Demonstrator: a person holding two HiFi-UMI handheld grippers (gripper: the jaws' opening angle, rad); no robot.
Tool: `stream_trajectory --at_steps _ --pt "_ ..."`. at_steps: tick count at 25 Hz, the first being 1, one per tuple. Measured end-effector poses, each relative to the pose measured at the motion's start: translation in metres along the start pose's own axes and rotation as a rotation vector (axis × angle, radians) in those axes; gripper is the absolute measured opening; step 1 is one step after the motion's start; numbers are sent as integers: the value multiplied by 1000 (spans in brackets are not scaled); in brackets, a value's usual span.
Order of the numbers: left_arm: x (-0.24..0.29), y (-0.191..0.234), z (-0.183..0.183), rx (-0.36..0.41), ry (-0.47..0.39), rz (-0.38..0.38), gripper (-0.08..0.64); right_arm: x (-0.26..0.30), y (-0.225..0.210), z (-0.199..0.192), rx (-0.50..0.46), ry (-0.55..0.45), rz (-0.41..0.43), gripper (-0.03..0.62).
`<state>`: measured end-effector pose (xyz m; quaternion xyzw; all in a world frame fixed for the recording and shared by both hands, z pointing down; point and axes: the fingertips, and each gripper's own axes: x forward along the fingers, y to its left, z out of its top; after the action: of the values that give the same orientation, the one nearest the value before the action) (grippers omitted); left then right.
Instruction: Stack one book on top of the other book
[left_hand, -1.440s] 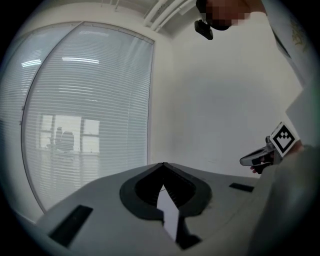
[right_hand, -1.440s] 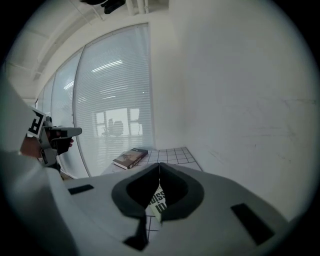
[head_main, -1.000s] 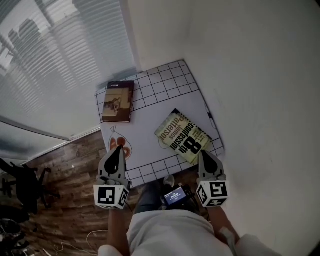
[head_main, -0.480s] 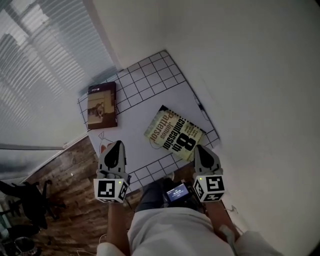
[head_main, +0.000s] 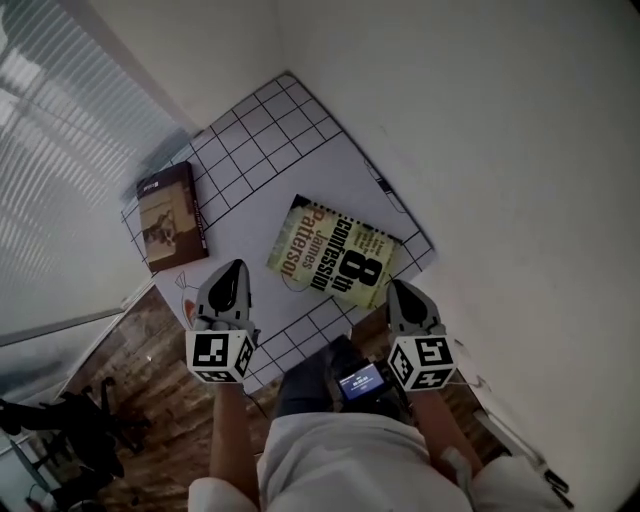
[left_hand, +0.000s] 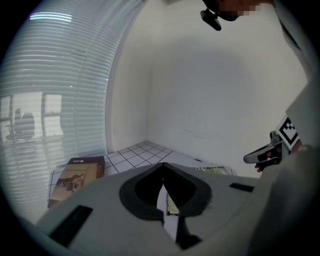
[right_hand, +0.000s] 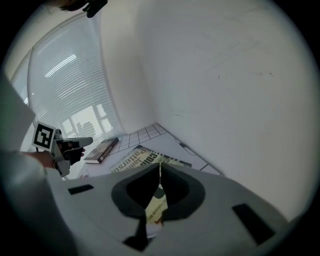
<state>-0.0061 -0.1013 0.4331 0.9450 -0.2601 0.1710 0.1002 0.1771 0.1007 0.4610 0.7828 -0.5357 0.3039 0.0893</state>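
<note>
Head view: a plain white wall (head_main: 500, 150) takes up the right half of the frame and window blinds (head_main: 60, 130) fill the upper left. Wooden floor (head_main: 140, 400) shows at lower left. A white table top (head_main: 250, 130) with a black grid printed along its borders runs diagonally through the centre. The person's torso and both forearms occupy the bottom centre. Two books lie flat on the table, well apart and not stacked. The larger one, a yellow-green paperback (head_main: 330, 255) with bold black lettering, sits at frame centre near the table's right edge. The smaller brown book (head_main: 170, 215) lies left of centre by the table's left edge. The left gripper (head_main: 234, 268) hangs over the table's near edge, below the brown book and apart from it. Its jaws are pressed together with nothing between them. The right gripper (head_main: 396, 288) sits just beside the paperback's lower right corner. Whether it touches the cover cannot be determined. Its jaws are likewise fully closed and empty, as the right gripper view confirms. A small device with a lit screen (head_main: 362, 381) is at the person's waist, between the two marker cubes. A thin dark object (head_main: 383, 187) lies at the table's right edge, too small to identify.
</note>
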Motion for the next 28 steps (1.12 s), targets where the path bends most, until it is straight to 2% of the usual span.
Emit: stream_trajectory --at_steps 5,8,9,11,12,18,24,28 --pt "23 -12 -27 -21 84 -91 9 5 -8 -26 46 47 -18 11" --pt "33 -14 -40 -16 123 -102 11 9 -7 -46 74 97 -6 17" --pt "36 -15 -43 -11 131 -104 20 11 -7 -53 87 118 6 52" --pt "44 -20 -49 -17 155 -136 105 15 -5 -67 119 160 24 122" --pt "47 -23 -53 -27 168 -160 123 16 -6 -72 135 173 25 140" --pt "62 -34 -75 -71 270 -266 185 22 -6 -86 214 192 9 200" --pt "69 -31 -93 -96 381 -294 229 30 -2 -88 285 189 24 249" --pt "72 -31 -102 -83 451 -334 230 34 2 -89 321 192 34 275"
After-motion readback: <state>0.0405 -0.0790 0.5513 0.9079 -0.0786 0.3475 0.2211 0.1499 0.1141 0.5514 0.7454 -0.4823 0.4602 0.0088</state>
